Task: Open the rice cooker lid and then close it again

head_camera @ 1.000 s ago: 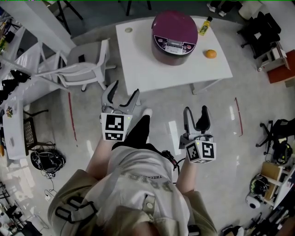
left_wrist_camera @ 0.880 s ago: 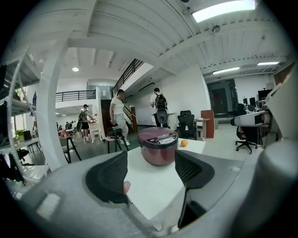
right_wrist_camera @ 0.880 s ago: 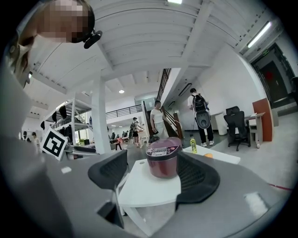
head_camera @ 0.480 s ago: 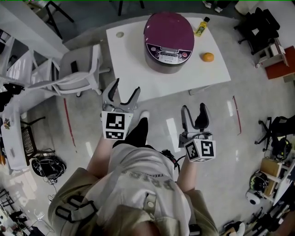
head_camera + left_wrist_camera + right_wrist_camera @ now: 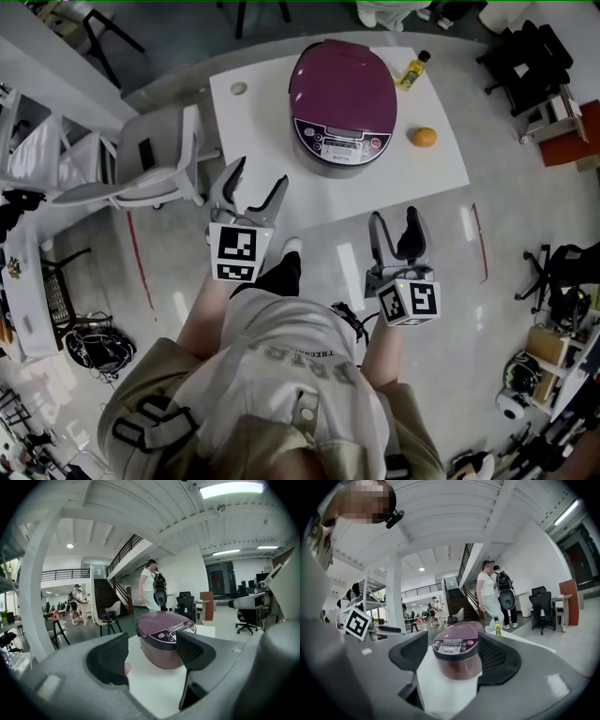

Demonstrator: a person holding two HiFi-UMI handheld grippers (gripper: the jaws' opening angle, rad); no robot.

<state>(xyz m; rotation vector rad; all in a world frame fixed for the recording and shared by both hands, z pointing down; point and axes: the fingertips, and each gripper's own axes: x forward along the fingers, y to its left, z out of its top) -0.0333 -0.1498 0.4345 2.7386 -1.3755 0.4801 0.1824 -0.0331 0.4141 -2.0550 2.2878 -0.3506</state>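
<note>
The left gripper [image 5: 255, 180] and the right gripper [image 5: 396, 221] are both hanging with jaws partly apart and gripping nothing, while the purple rice cooker [image 5: 342, 94], lid down, is sitting on the white table [image 5: 267, 141] ahead of them, untouched.

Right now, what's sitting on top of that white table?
A closed purple rice cooker, an orange, a yellow bottle and a small round object. The tabletop under the cooker is covered.
</note>
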